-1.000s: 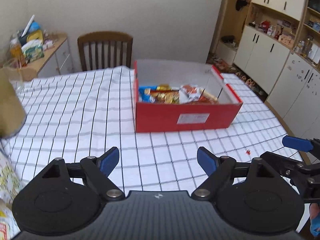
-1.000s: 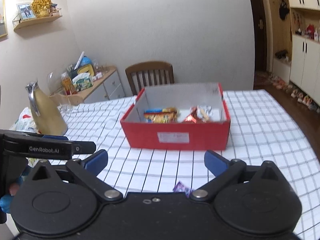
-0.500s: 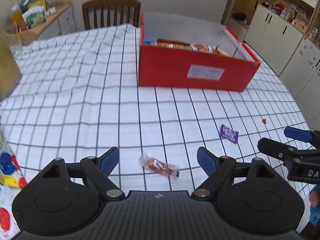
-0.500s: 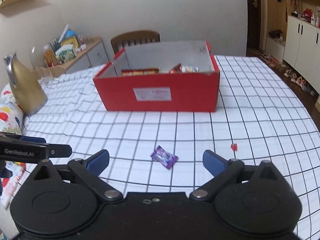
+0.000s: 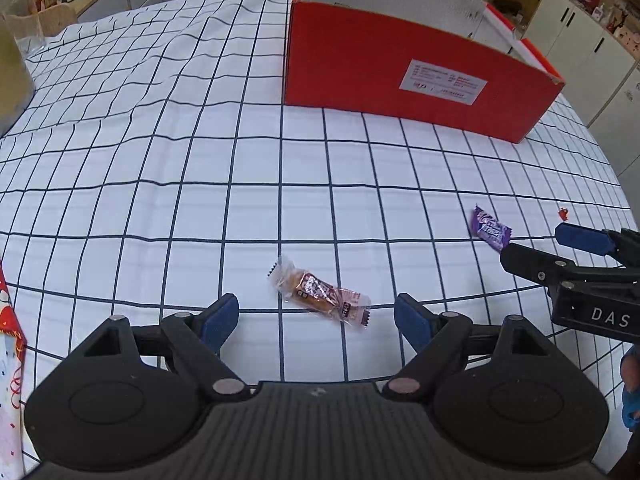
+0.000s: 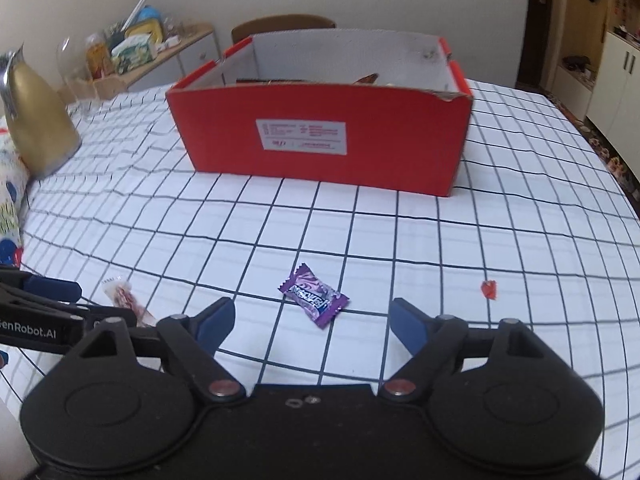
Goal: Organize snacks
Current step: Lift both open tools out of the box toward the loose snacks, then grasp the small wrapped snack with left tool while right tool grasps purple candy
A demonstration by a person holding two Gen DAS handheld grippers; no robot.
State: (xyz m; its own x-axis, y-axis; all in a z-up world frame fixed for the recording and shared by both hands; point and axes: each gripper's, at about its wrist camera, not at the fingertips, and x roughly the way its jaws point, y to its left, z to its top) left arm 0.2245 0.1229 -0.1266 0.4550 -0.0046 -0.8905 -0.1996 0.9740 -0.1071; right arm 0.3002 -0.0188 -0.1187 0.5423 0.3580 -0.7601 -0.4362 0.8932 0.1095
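Pointing down at the checked tablecloth (image 5: 160, 160), your left gripper (image 5: 316, 318) has its jaws spread wide, and the clear-wrapped brown snack (image 5: 318, 294) lies flat on the cloth just ahead of and between the blue pads (image 5: 220, 316), touching neither. Your right gripper (image 6: 310, 320) has its jaws closing though still wide apart; the purple candy (image 6: 313, 294) lies on the cloth between its tips, slightly ahead of them, and nothing presses on it.

In the left wrist view, the purple candy (image 5: 490, 229) sits to the right of the brown snack, well apart from it, with a finger of your right gripper (image 5: 560, 256) just beside it. A small red scrap (image 6: 489, 289) lies on the cloth to the right of the purple candy.

Farther off, the red box (image 6: 320, 136) stands open on the table, its labelled side facing you, with a few wrapper edges showing above the near wall. A gold jug (image 6: 38, 120) stands at the left edge of the table. Beyond the box you have a wooden chair (image 6: 280, 26) and a sideboard (image 6: 168, 46) crowded with packets.
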